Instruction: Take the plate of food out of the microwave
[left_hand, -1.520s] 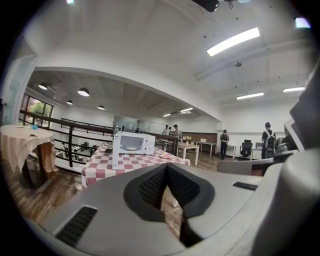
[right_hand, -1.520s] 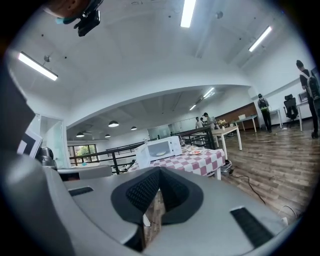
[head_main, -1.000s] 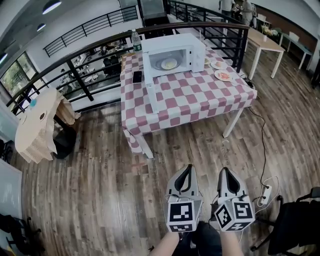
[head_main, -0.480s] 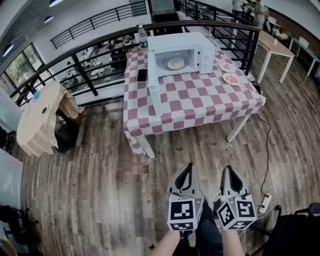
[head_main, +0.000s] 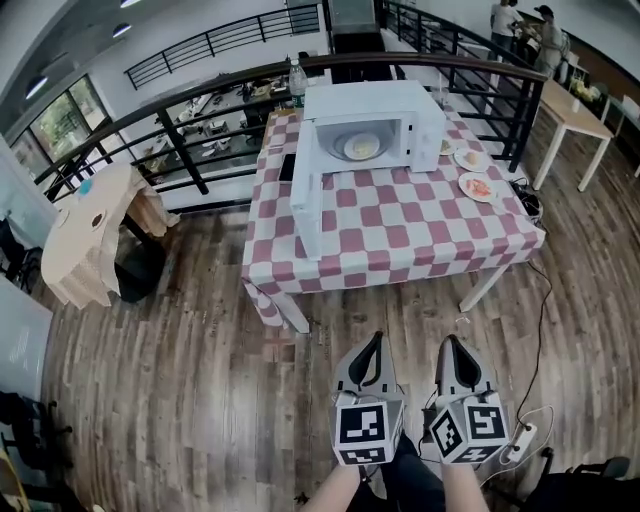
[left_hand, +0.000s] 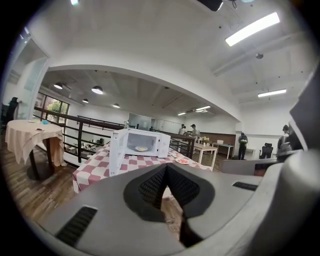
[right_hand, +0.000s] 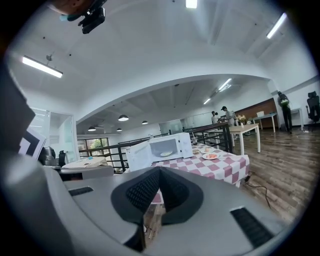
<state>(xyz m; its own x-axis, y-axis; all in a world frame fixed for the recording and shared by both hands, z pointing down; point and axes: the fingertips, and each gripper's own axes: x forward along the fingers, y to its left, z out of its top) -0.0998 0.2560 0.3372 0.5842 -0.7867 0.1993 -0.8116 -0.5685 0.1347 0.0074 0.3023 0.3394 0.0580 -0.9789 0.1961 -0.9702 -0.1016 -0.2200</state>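
Note:
A white microwave (head_main: 380, 110) stands at the back of a table with a red-and-white checked cloth (head_main: 400, 235). Its door (head_main: 305, 200) hangs open toward me on the left. Inside sits a plate of food (head_main: 361, 147), also visible as the plate (left_hand: 141, 148) in the left gripper view and the plate (right_hand: 165, 153) in the right gripper view. My left gripper (head_main: 376, 338) and right gripper (head_main: 447, 341) are side by side low in the head view, over the wooden floor, well short of the table. Both are shut with nothing between the jaws.
Two more plates of food (head_main: 477, 186) lie on the table right of the microwave, a water bottle (head_main: 297, 78) and a dark phone (head_main: 287, 166) to its left. A black railing (head_main: 200, 150) runs behind. A draped round table (head_main: 95, 225) stands left; a power strip (head_main: 520, 440) lies on the floor.
The table and microwave have come nearer and shifted right and down in the head view. Both grippers keep their place, still shut.

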